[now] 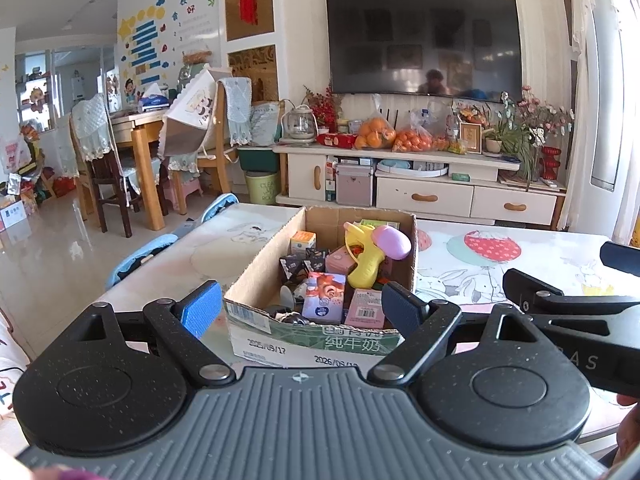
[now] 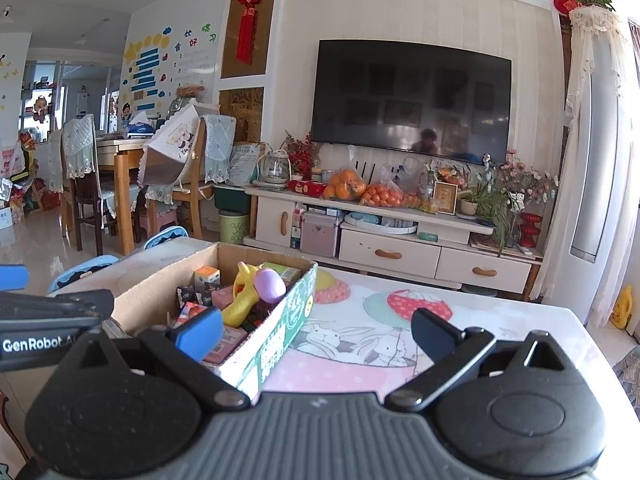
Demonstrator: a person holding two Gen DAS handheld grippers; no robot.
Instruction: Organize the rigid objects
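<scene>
The left gripper (image 1: 301, 306) hovered with its two blue-padded fingers spread wide and nothing between them, just in front of the near end of a cardboard box (image 1: 256, 280) that sat on the table (image 1: 520, 276). The right gripper (image 2: 318, 334) was likewise spread and empty, held near the box's right side (image 2: 276, 344) over the cartoon-printed tablecloth (image 2: 360, 344); its black frame showed at the right edge of the left wrist view. Inside the box lay a jumble of rigid things: a yellow toy gun (image 1: 366, 258) with a purple egg-shaped piece (image 1: 392, 242) at its top leaned against the far right wall, a light blue carton (image 1: 325, 298) and a pink carton (image 1: 366, 309) stood at the near end, and small dark boxes (image 1: 298, 266) and an orange-and-white carton (image 1: 303, 241) sat farther back on the left. Beyond the table stood a white TV cabinet (image 1: 424, 196) carrying bags of oranges (image 1: 376, 134), under a wall-mounted television (image 1: 424, 42).
</scene>
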